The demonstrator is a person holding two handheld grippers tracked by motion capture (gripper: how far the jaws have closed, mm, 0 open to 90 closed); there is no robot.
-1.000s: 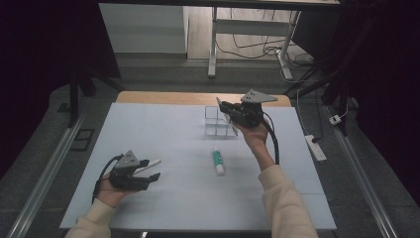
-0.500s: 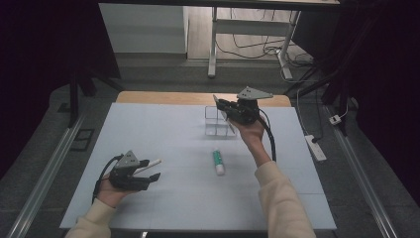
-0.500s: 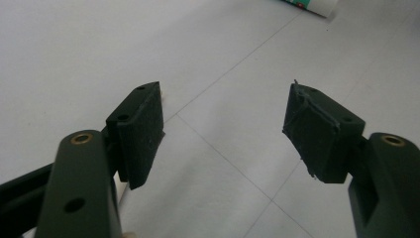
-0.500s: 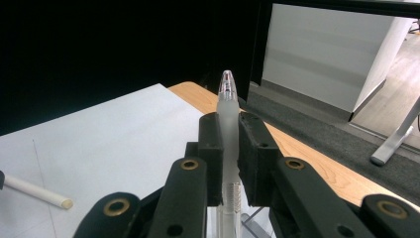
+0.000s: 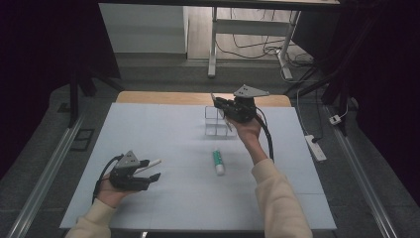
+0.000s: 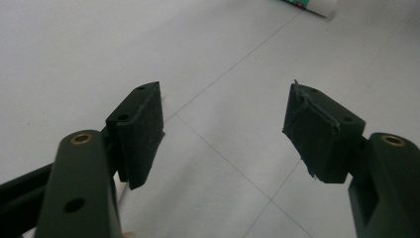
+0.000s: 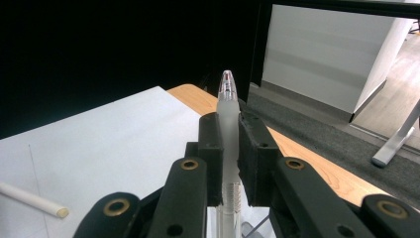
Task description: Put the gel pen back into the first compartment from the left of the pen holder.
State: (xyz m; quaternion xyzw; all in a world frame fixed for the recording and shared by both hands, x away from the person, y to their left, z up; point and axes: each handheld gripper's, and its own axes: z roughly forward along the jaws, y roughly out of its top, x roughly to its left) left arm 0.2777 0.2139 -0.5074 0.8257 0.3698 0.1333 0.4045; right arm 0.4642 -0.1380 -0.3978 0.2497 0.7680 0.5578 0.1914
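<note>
My right gripper (image 5: 221, 104) is raised over the far middle of the table, shut on a clear pen (image 7: 227, 106) with a frosted grip whose tip sticks out past the jaws. It hovers just above a small clear holder (image 5: 216, 124). A green and white tube (image 5: 218, 161) lies on the white table sheet (image 5: 163, 134) in front of the holder. My left gripper (image 5: 151, 169) rests near the front left, jaws open and pointing right with nothing between them (image 6: 223, 114). A thin white stick (image 5: 152, 163) lies beside its far jaw.
The wooden table edge (image 5: 163, 97) runs behind the white sheet. Beyond it is dark floor with desk legs and cables (image 5: 257, 47). A white power strip (image 5: 315, 148) lies on the floor to the right. In the left gripper view the tube's end (image 6: 312, 5) shows at the top.
My right gripper with the pen has shifted slightly up and away over the clear holder. The left gripper has stayed still.
</note>
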